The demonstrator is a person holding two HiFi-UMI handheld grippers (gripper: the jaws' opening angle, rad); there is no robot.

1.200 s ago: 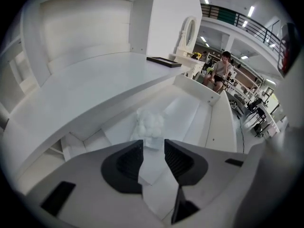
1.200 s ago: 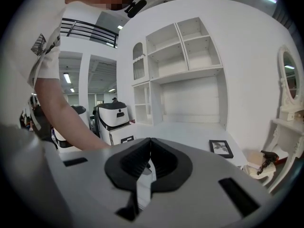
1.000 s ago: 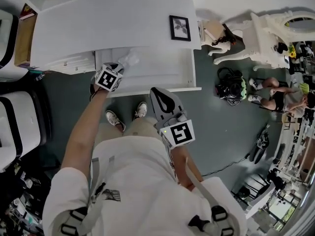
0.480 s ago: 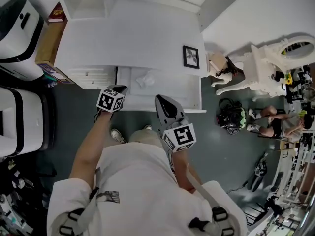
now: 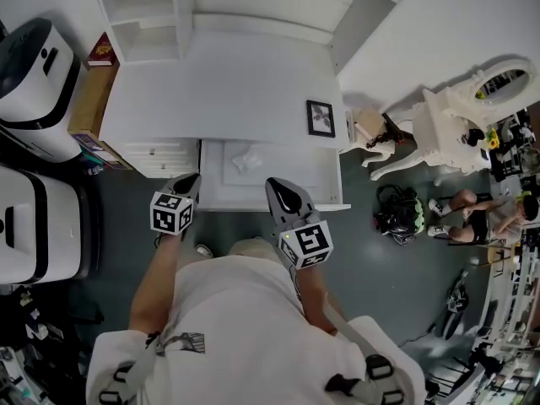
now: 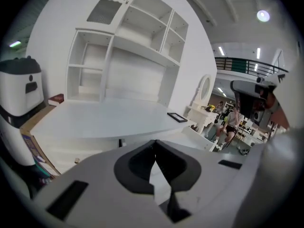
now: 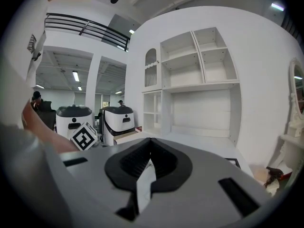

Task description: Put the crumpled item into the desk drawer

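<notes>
The crumpled item (image 5: 246, 159), a small white wad, lies inside the open desk drawer (image 5: 278, 202) towards its left side. My left gripper (image 5: 192, 179) hangs just outside the drawer's front left corner, shut, with nothing between its fingers. In the left gripper view the left gripper (image 6: 154, 144) points at the white desk top (image 6: 109, 120), its tips touching. My right gripper (image 5: 275, 184) is over the drawer's front edge near the middle, also shut and empty. The right gripper view shows the right gripper (image 7: 151, 142) with its tips together.
A black picture frame (image 5: 320, 118) lies on the desk top (image 5: 219, 91) below a white shelf unit (image 5: 143, 7). Two white machines (image 5: 34, 66) and a cardboard box (image 5: 89, 108) stand at the left. To the right are an ornate white stand (image 5: 456, 116), a bag (image 5: 401, 218) and a seated person (image 5: 472, 205).
My left gripper has drawn back from the drawer towards my body and its jaws have shut. The crumpled item stays lying in the drawer. The right gripper has barely moved.
</notes>
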